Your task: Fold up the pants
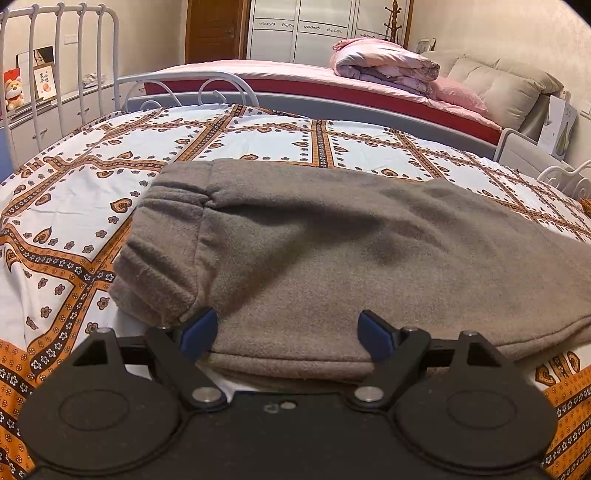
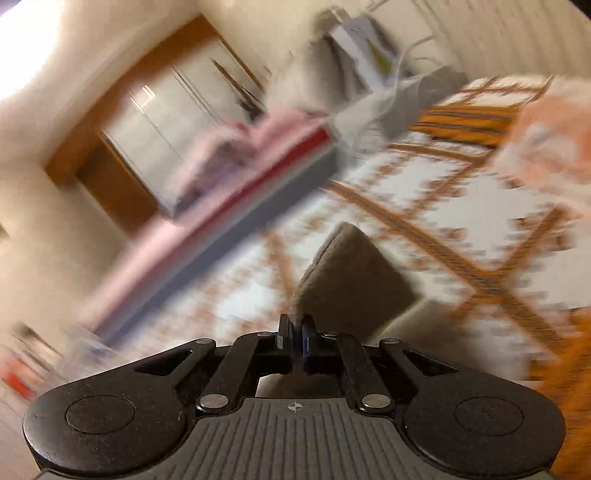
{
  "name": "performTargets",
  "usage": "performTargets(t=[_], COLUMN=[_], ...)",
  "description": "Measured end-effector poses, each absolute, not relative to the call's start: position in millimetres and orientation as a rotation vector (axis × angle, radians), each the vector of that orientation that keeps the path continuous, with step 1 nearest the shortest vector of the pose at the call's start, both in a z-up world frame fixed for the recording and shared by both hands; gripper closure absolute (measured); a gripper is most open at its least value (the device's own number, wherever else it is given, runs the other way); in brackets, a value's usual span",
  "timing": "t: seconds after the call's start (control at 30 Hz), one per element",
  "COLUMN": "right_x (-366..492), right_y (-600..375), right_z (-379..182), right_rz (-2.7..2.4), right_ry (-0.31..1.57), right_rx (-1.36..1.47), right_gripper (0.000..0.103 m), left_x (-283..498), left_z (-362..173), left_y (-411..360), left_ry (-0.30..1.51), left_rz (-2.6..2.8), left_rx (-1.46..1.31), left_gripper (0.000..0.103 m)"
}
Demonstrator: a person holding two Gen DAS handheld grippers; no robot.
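Note:
Grey-brown fleece pants (image 1: 314, 258) lie across the patterned bedspread (image 1: 74, 221), waistband to the left, legs running right. My left gripper (image 1: 288, 332) is open, its blue fingertips (image 1: 201, 328) spread around the near edge of the pants by the waistband. In the blurred right wrist view my right gripper (image 2: 296, 332) is shut on a lifted end of the pants (image 2: 351, 280), which stands up above the bedspread (image 2: 461, 192).
A white metal bed frame (image 1: 59, 55) stands at the far left. A second bed with pink sheets (image 1: 295, 74) and a folded quilt (image 1: 384, 62) lies behind. A wardrobe (image 1: 303, 29) stands at the back wall.

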State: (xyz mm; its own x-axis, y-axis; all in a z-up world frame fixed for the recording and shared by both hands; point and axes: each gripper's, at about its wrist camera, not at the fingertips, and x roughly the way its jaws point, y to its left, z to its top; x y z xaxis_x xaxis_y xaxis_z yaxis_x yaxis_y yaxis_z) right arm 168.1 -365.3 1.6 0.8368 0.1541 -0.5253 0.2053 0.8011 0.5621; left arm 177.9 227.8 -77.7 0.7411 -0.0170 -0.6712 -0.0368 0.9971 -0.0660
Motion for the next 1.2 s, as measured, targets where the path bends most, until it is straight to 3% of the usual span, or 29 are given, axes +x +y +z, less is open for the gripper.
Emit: performTargets(t=[0.1, 0.13, 0.33, 0.47, 0.63, 0.67, 0.77, 0.9, 1.2], right_x=[171.5, 170.8, 180.2, 162.6, 174.9, 171.6, 154.7, 132.9, 154.2], right_y=[-395.1, -402.6, -406.0, -398.9, -407.3, -411.2, -412.3, -408.7, -246.7], right_z=[-61.6, -70.0, -65.3, -25.7, -73.6, -76.8, -55.4, -36.6, -54.3], right_rz=[-0.13, -0.125, -0.105, -0.024, -0.183, -0.175, -0.272, -0.126, 0.326], right_ry=[0.931, 0.937, 0.887, 0.63, 0.932, 0.923, 0.822, 0.691, 0.819], right_rx=[0.866, 0.93, 0.873, 0.761, 0.772, 0.809, 0.74, 0.858, 0.86], right_gripper=[0.098, 0.098, 0.098, 0.098, 0.097, 0.097, 0.077, 0.077, 0.077], left_x=[177.4, 177.4, 178.6, 178.6, 177.8, 177.7, 177.4, 181.0, 176.1], left_z=[-77.6, -77.7, -77.8, -77.2, -76.0, -76.1, -75.4, -55.2, -20.8], left_y=[227.9, 227.8, 225.8, 225.5, 225.0, 225.0, 226.4, 230.8, 232.7], left_ry=[0.736, 0.735, 0.736, 0.737, 0.735, 0.737, 0.736, 0.725, 0.664], left_rz=[0.011, 0.012, 0.02, 0.017, 0.011, 0.008, -0.001, -0.021, 0.051], left_rx=[-0.077, -0.078, -0.077, -0.075, -0.076, -0.077, -0.077, -0.091, -0.058], left_gripper=[0.027, 0.027, 0.025, 0.025, 0.025, 0.025, 0.025, 0.035, 0.03])
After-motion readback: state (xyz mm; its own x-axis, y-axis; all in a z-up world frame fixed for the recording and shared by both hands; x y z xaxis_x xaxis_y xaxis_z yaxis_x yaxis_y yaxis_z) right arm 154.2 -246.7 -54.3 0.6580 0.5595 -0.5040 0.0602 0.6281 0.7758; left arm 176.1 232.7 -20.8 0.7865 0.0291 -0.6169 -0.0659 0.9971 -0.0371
